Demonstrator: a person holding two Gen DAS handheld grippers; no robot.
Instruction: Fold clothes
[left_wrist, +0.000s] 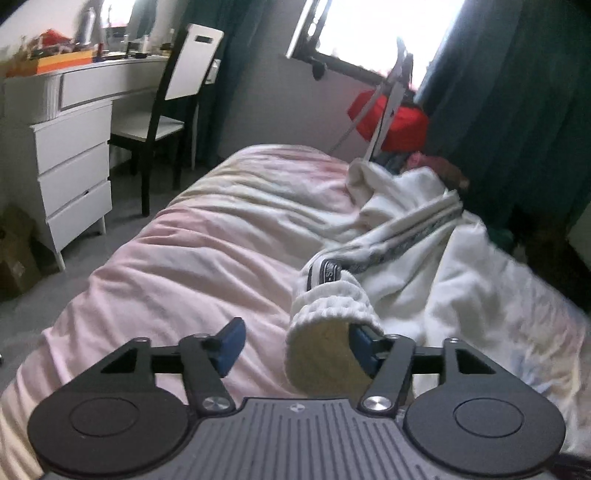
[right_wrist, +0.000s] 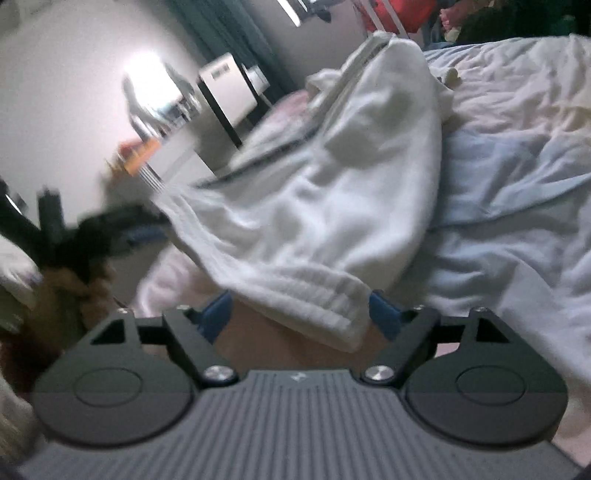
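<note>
A white sweatshirt with striped sleeves (left_wrist: 413, 236) lies crumpled on the bed at the right. My left gripper (left_wrist: 295, 347) is open; a ribbed sleeve cuff (left_wrist: 325, 332) sits between its blue fingers, against the right finger, its opening facing the camera. In the right wrist view the sweatshirt (right_wrist: 332, 192) stretches away from my right gripper (right_wrist: 299, 314), which is open with a ribbed cuff or hem (right_wrist: 317, 302) lying between its fingers. The left gripper (right_wrist: 107, 229) shows blurred at the left of that view.
A pale pink and blue duvet (left_wrist: 207, 236) covers the bed. A white desk with drawers (left_wrist: 70, 155) and a chair (left_wrist: 173, 99) stand at the left. A window, dark curtains and a red item (left_wrist: 391, 118) are behind the bed.
</note>
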